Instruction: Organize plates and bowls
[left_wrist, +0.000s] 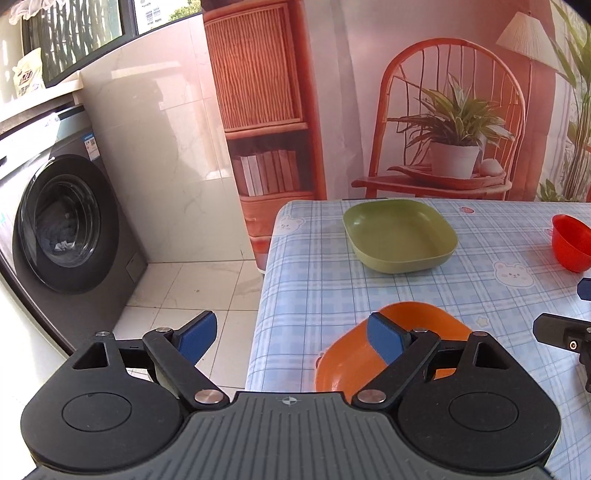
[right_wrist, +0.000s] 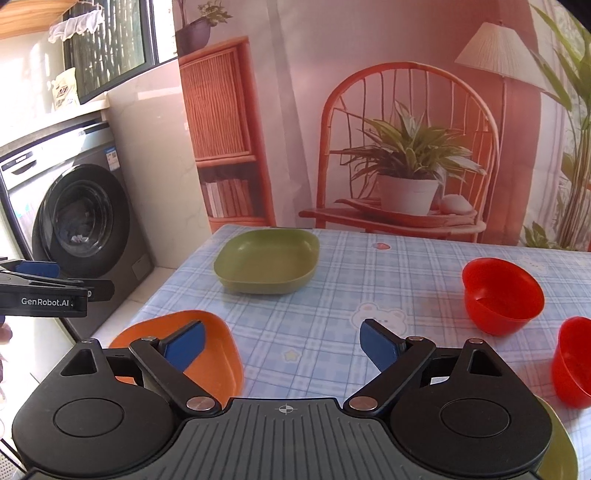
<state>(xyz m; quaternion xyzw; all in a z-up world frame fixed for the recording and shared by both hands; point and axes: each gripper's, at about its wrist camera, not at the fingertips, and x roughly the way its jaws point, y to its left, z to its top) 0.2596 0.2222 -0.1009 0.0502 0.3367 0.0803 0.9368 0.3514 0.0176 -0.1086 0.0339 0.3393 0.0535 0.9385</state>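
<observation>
Both jaws stand wide apart and empty. The left hand-held gripper (left_wrist: 291, 338) hovers at the worktop (left_wrist: 480, 295) edge, the orange plate (left_wrist: 417, 321) under its right finger; the green plate (left_wrist: 400, 234) lies ahead. The right hand-held gripper (right_wrist: 282, 341) has two red bowls (right_wrist: 502, 295) ahead-right. Likely first grasp: pinch the orange plate's rim squarely, lift level.
</observation>
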